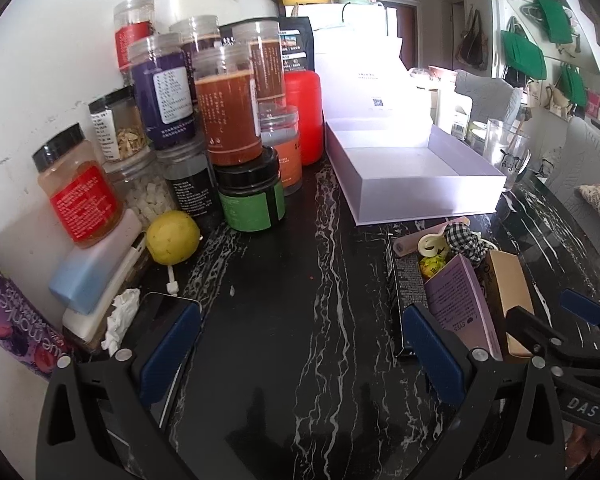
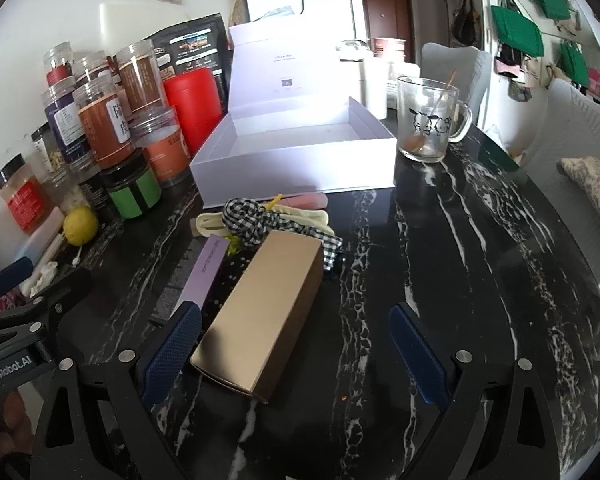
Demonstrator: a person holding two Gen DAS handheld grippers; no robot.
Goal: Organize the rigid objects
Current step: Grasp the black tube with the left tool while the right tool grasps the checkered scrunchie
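Two grippers over the black marble table (image 2: 480, 240), neither holding anything. Right gripper (image 2: 296, 354) spread wide around the near end of the gold carton (image 2: 264, 316), pads not pressing yet. Left gripper (image 1: 300, 354) equally wide, only bare tabletop between its fingers. Gold carton just in front of the open white box (image 2: 296, 160), beside the purple carton (image 2: 204, 272) and a checked cloth (image 2: 256, 220). Probably the grasping step: next, closing squarely on the carton's long sides, then lifting over the white box's front wall.
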